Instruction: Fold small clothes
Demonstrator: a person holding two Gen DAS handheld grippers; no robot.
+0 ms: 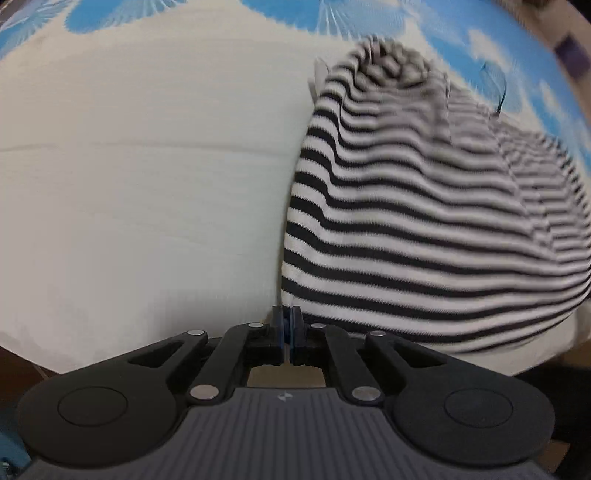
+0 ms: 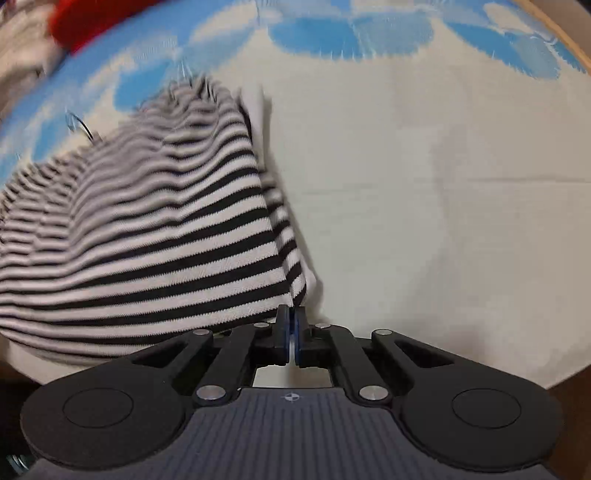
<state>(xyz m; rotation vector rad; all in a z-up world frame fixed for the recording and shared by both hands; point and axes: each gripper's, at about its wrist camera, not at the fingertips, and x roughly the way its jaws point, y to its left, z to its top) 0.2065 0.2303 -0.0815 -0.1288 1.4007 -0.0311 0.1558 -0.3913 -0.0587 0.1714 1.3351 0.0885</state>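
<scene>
A black-and-white striped garment (image 1: 424,221) lies on the white and blue cloth (image 1: 147,184), blurred by motion. My left gripper (image 1: 287,317) is shut on its near left corner. In the right wrist view the same striped garment (image 2: 147,229) fills the left half, and my right gripper (image 2: 294,314) is shut on its near right corner. The garment rises and stretches away from both grippers. A white inner layer shows along its edges.
The white cloth with blue flower shapes (image 2: 424,184) covers the surface. A red item (image 2: 85,18) and pale fabric lie at the far left in the right wrist view. A wooden edge (image 2: 554,29) runs at the far right.
</scene>
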